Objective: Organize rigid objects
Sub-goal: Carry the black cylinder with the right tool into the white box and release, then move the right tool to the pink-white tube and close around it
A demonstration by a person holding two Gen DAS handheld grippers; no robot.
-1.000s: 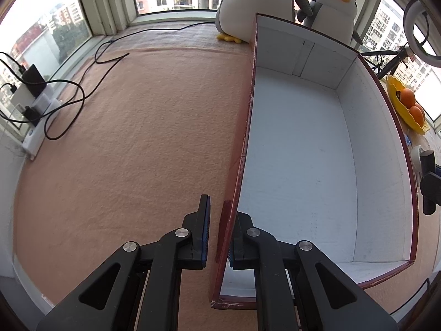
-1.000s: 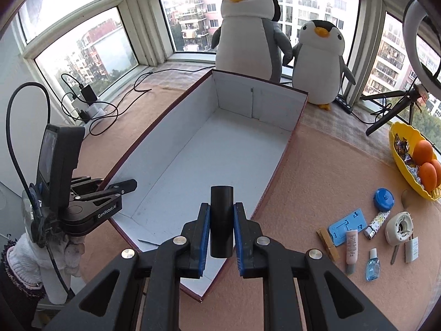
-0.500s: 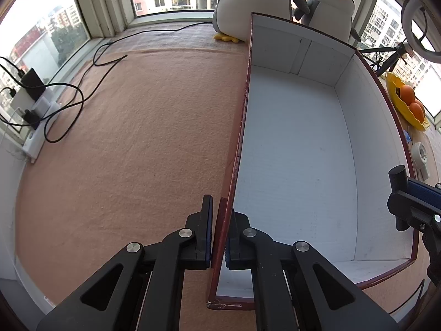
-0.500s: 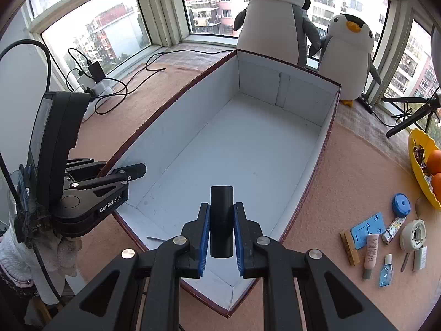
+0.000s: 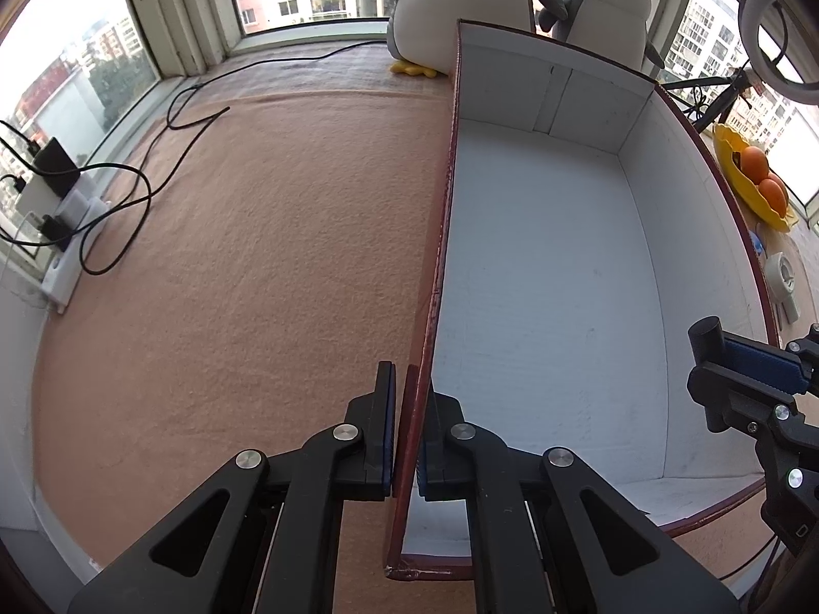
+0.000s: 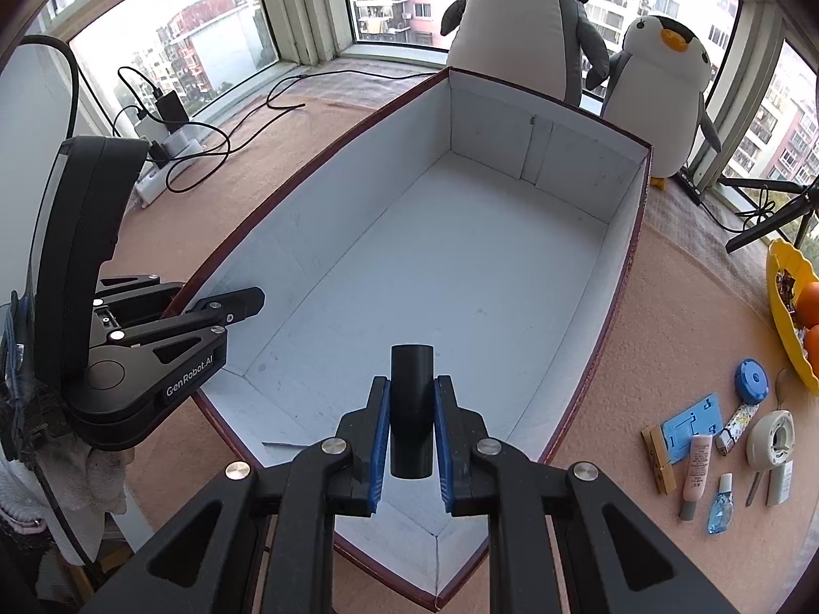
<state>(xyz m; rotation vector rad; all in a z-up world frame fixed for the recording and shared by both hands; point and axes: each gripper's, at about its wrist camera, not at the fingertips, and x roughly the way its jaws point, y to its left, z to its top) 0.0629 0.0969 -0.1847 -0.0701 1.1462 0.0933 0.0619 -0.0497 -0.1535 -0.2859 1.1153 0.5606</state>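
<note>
Your right gripper (image 6: 412, 427) is clenched on a black cylinder (image 6: 412, 409), its blue pads (image 6: 380, 440) pressed against both sides; the cylinder stands upright between the fingers and hangs above the near end of the box (image 6: 622, 276), over the white floor. Your left gripper (image 5: 407, 430) straddles the box's left wall (image 5: 435, 307) near the near-left corner, one finger outside over the carpet and one inside, the pads drawn in close on the thin red-edged wall; the outer pad shows a sliver of gap, so you have the wall pinched or all but pinched, and which cannot be told for certain. From the left wrist view the right gripper (image 5: 716, 358) comes in over the box's right wall with the cylinder (image 5: 706, 340) in its grip. The box sits on the peach carpet (image 5: 230, 281), long axis running away from you, white inside. On the carpet beside the box's right wall, near its near end, lie small items in a loose cluster: a wooden clip (image 6: 656, 460), a blue card (image 6: 691, 424), a pink tube (image 6: 696, 465), a small blue bottle (image 6: 720, 504), a blue round lid (image 6: 751, 381) and a white tape dispenser (image 6: 770, 440). Further right, a yellow bowl (image 6: 783, 307) holds oranges (image 6: 809, 302). At the carpet's far-left edge by the window, a power strip (image 6: 174, 148) trails black cables (image 6: 240, 133). Beyond the box's far wall two plush penguins (image 6: 517, 25) stand against the window.
</note>
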